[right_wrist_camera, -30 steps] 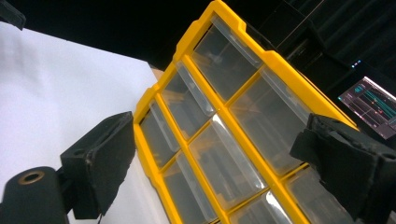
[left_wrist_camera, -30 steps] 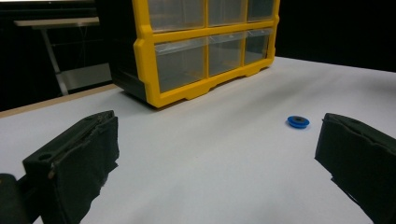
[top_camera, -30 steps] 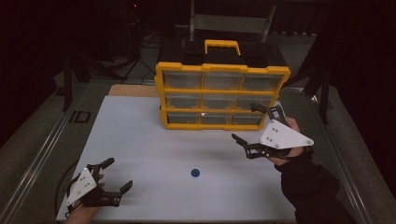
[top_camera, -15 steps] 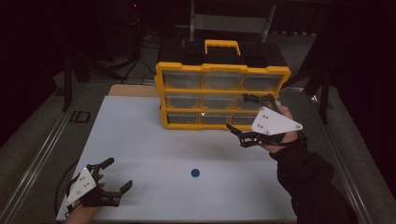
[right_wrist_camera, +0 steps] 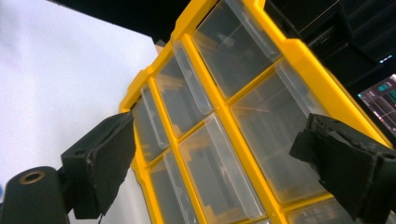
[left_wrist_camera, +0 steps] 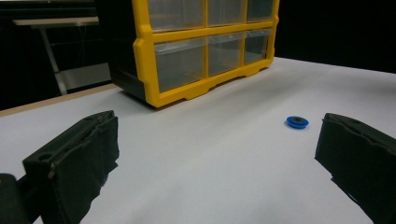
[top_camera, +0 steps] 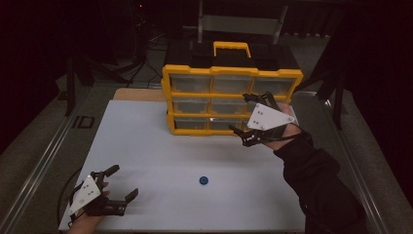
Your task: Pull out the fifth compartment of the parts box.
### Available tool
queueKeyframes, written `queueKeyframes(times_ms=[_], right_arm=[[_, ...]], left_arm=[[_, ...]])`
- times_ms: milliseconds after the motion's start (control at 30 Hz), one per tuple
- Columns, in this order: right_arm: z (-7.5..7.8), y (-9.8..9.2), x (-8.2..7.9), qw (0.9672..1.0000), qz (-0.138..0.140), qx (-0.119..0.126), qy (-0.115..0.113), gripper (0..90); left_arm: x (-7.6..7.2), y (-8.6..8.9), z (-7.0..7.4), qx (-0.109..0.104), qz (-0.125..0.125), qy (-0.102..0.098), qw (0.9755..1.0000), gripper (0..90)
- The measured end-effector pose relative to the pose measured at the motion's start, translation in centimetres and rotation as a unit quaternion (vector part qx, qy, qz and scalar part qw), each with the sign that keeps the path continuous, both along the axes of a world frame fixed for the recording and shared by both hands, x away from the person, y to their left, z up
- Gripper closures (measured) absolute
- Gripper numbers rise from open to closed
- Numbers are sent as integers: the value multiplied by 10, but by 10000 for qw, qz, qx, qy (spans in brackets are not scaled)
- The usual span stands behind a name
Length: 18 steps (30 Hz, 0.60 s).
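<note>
Right gripper closes in on a yellow drawer cabinet while the left gripper waits at the near edge.

Near left, the left gripper rests unmoved, jaws wide apart and empty, beside the surface's near edge. A small blue disc lies mid-surface with open room all around. Farther right, the right gripper, jaws spread and empty, has moved left and closer to the cabinet's right-hand drawers, likely to pull one open; little clearance remains there.
</note>
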State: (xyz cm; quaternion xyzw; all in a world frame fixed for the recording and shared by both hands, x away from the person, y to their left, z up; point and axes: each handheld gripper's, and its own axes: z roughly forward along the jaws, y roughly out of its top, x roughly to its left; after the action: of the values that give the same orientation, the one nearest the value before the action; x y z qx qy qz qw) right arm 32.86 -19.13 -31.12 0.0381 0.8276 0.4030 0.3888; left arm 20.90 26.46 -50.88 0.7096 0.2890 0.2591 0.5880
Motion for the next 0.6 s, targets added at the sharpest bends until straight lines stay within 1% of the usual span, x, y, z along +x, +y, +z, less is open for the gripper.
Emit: queueKeyframes(times_ms=[33, 100, 200, 233, 300, 433, 500, 600], right_arm=[[0, 0, 0, 10000, 0, 0, 0, 100], [-4, 2, 6, 10000, 27, -47, 73, 101], [-8, 4, 12, 9999, 16, -113, 107, 101], [-9, 5, 14, 9999, 1, -134, 75, 101], [-11, 7, 17, 9998, 27, -201, 89, 101], [-15, 9, 23, 9993, 76, -342, 115, 133], [-17, 9, 27, 9993, 31, -361, 113, 133], [-20, 9, 33, 9991, -46, -375, 184, 136]], left_arm=[[0, 0, 0, 0, 0, 0, 10000, 0], [0, 0, 0, -24, 0, -1, 10000, 0], [0, 0, 0, -23, -1, -7, 10000, 0], [0, 0, 0, -16, 2, -8, 10000, 0], [0, 0, 0, -18, 0, -4, 10000, 0], [0, 1, 0, -17, 5, -2, 10000, 0], [0, 1, 0, -14, 4, -1, 10000, 0], [0, 1, 0, -17, 5, 4, 10000, 0]])
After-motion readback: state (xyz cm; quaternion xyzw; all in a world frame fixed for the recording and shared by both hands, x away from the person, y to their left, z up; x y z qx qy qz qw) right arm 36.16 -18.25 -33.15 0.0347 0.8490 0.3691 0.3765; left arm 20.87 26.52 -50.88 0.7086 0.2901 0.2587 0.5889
